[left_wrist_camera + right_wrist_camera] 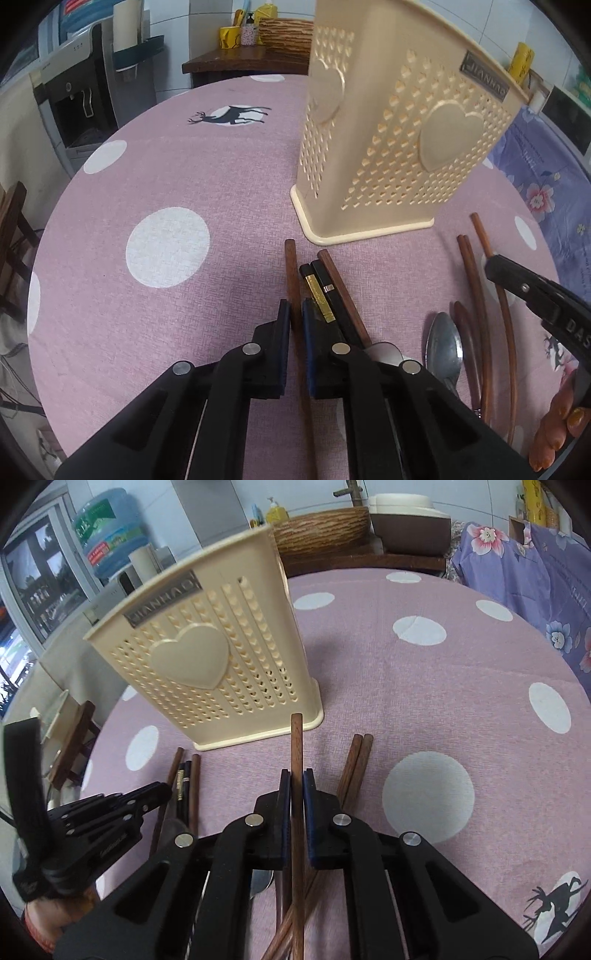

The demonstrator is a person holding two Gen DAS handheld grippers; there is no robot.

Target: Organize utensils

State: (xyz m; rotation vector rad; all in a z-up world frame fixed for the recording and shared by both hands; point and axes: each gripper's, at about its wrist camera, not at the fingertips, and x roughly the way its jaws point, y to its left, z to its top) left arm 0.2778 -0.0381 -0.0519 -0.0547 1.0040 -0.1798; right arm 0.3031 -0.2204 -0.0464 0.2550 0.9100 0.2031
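Left gripper (295, 314) and right gripper (296, 788) each clamp a brown chopstick (291, 273). Lift both clear, tip vertical, drop into cream holder (218, 657) from above.

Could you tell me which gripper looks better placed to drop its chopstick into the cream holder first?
Probably the right gripper: its brown chopstick looks lifted and points at the holder. The left gripper clamps a chopstick that seems low on the table.

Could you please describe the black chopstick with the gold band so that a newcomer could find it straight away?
Start at the cream utensil holder standing on the pink dotted tablecloth. A small bundle of chopsticks lies just in front of its base. Among them, the black chopstick with the gold band is the only one with gold on it; the brown wooden chopsticks beside it are plain.
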